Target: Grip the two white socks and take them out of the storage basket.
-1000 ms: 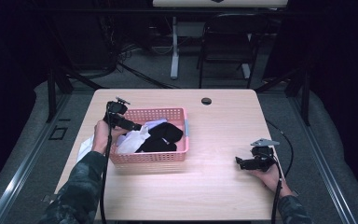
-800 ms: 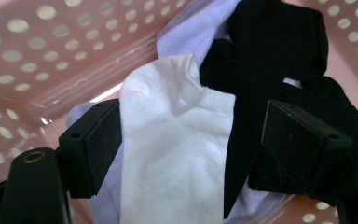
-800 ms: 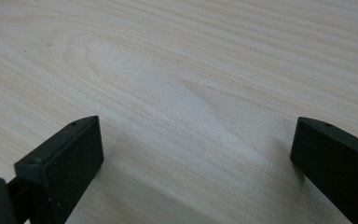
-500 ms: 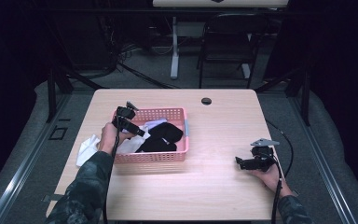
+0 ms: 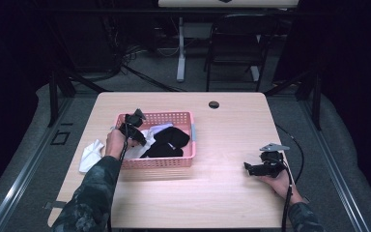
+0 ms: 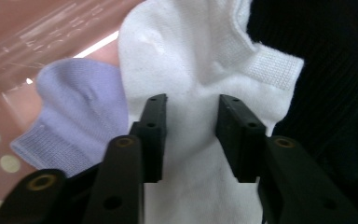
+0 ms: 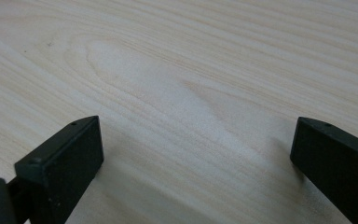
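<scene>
A pink plastic basket (image 5: pixel 154 163) on the wooden table holds a white sock (image 6: pixel 191 56), a lavender sock (image 6: pixel 74 107) and black socks (image 5: pixel 171 140). My left gripper (image 5: pixel 138 138) reaches down into the basket's left half. In the left gripper view its jaws stand apart on either side of the white sock's narrow middle, so the left gripper (image 6: pixel 190 135) is open. Another white sock (image 5: pixel 91 153) lies on the table left of the basket. My right gripper (image 5: pixel 249 167) rests low at the right, open, with bare wood (image 7: pixel 191 70) between its jaws.
A small black round disc (image 5: pixel 214 104) sits near the table's far edge. The basket's pink wall (image 6: pixel 37 32) rises close beside the left gripper. Bare tabletop (image 5: pixel 222 145) stretches between the basket and the right gripper.
The left gripper came from the basket's left edge, where the white sock now lies on the table, to the right and down into the basket. The right gripper has stayed put.
</scene>
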### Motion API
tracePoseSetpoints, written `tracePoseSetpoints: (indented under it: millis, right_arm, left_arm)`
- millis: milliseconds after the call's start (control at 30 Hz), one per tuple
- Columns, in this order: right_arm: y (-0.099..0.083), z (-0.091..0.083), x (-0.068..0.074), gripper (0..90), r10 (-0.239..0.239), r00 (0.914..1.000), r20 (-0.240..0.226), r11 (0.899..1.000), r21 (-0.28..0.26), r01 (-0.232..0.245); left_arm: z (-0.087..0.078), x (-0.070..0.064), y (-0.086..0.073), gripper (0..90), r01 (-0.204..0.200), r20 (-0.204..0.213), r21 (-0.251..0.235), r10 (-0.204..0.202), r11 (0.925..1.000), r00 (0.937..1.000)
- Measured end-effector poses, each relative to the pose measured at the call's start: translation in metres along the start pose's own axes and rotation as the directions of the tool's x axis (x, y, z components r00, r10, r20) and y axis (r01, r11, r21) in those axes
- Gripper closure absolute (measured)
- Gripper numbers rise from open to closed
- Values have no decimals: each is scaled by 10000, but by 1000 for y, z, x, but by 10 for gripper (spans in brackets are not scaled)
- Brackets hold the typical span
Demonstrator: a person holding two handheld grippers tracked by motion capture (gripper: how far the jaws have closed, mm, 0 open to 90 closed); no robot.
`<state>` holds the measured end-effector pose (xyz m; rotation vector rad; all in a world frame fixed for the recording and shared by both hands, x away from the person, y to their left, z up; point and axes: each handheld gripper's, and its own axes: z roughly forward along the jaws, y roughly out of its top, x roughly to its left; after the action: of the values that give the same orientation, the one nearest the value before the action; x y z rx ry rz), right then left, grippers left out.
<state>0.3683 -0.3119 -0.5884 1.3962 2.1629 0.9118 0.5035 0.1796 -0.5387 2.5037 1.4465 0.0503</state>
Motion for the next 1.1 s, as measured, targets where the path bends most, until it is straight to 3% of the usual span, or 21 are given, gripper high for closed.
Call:
tracePoseSetpoints:
  millis: [267,500,733,1100]
  right_arm:
    - [0,0,0,16,-21,10000,-10,10000,-32,21]
    - [0,0,0,16,-14,10000,-2,10000,-31,14]
    - [0,0,0,16,-16,10000,-6,10000,-27,16]
    - [0,0,0,16,-39,10000,-25,10000,4,39]
  left_arm:
    - [-4,0,-2,860,33,-443,-112,-38,9999,9990]
    - [-17,2,-5,875,66,-528,-669,-101,9977,9986]
    - [-40,3,-13,878,21,-591,-1468,-109,9892,9982]
    - [-69,2,-13,879,-151,-597,-2029,30,9791,9982]
